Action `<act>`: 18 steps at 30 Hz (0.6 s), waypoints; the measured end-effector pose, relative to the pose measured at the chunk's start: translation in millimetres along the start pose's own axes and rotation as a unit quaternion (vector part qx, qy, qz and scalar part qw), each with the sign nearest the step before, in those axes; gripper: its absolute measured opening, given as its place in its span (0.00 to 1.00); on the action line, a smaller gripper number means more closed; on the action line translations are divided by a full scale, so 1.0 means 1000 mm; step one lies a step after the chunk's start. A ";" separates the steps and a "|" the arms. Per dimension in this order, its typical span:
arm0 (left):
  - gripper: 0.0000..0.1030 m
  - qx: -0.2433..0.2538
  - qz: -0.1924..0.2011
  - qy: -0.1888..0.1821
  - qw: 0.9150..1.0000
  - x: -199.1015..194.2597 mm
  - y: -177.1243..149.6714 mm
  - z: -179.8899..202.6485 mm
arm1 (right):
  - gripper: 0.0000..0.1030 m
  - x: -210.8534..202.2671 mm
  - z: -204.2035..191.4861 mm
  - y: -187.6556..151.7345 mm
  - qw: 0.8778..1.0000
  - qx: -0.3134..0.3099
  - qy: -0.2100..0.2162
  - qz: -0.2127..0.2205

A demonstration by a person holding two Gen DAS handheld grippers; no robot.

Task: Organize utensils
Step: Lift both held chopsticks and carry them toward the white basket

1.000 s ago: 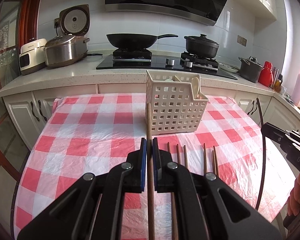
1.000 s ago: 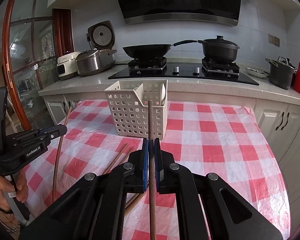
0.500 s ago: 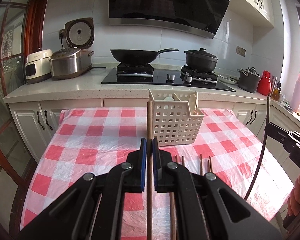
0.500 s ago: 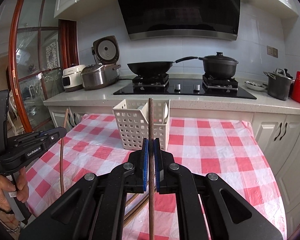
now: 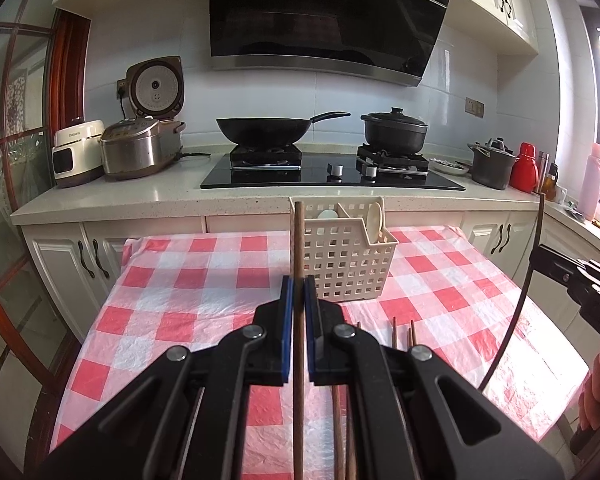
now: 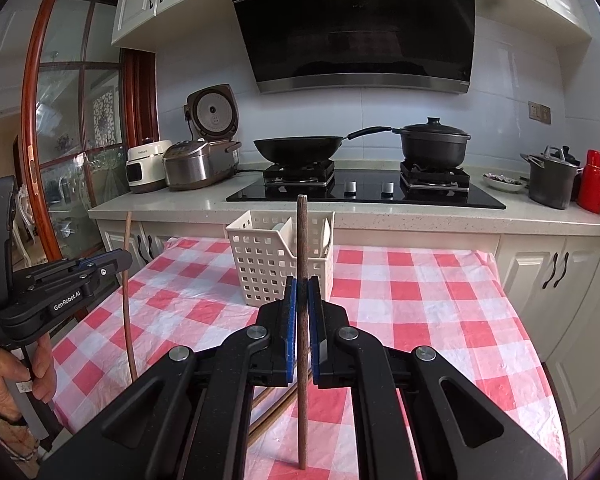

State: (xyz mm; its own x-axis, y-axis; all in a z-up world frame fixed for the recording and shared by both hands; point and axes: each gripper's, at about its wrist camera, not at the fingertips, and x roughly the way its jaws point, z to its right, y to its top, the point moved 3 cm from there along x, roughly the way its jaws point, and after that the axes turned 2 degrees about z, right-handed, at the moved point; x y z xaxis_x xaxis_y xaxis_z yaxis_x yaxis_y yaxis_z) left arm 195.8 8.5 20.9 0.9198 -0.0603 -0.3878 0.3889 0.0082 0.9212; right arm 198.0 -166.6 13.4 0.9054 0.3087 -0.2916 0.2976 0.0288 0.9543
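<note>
My left gripper is shut on a brown wooden chopstick held upright above the table. My right gripper is shut on another brown chopstick, also upright. A cream slotted utensil basket stands on the red-and-white checked tablecloth ahead of both grippers, with a pale spoon in it; it also shows in the right wrist view. Several loose chopsticks lie on the cloth below the left gripper. Each gripper appears in the other's view, the left one and the right one.
Behind the table runs a counter with a black hob, a wok, a lidded black pot, rice cookers, a grey pot and a red flask. White cabinets stand below.
Both grippers have risen and pulled back from the basket, each still holding its chopstick; the basket now looks smaller and farther, and more wall and hood show.
</note>
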 end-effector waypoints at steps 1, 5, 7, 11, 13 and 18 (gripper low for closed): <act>0.06 0.001 0.001 0.000 1.000 -0.001 0.000 0.000 | 0.06 -0.002 -0.001 0.001 1.000 -0.002 0.000 0.003; 0.06 0.001 0.005 -0.001 1.000 -0.004 0.001 0.002 | 0.06 -0.007 -0.003 0.002 1.000 -0.005 0.001 0.009; 0.06 0.001 0.009 -0.001 1.000 -0.006 0.002 0.002 | 0.06 -0.009 -0.004 0.003 1.000 -0.006 0.001 0.012; 0.06 0.005 0.018 0.002 1.000 -0.007 0.005 0.003 | 0.06 -0.009 -0.004 0.002 1.000 -0.006 0.000 0.012; 0.06 0.004 0.019 0.002 1.000 -0.007 0.005 0.003 | 0.06 -0.009 -0.004 0.002 1.000 -0.006 0.000 0.012; 0.05 0.004 0.019 0.003 1.000 -0.008 0.005 0.003 | 0.06 -0.008 -0.004 0.002 1.000 -0.007 0.000 0.011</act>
State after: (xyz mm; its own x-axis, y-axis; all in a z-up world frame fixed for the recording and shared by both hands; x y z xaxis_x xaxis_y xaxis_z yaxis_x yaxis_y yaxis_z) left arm 190.0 6.4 28.8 0.9342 -0.0546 -0.3525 0.3531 0.0026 0.9356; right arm 189.8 -165.3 17.9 0.9120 0.3091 -0.2697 0.2727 0.0343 0.9615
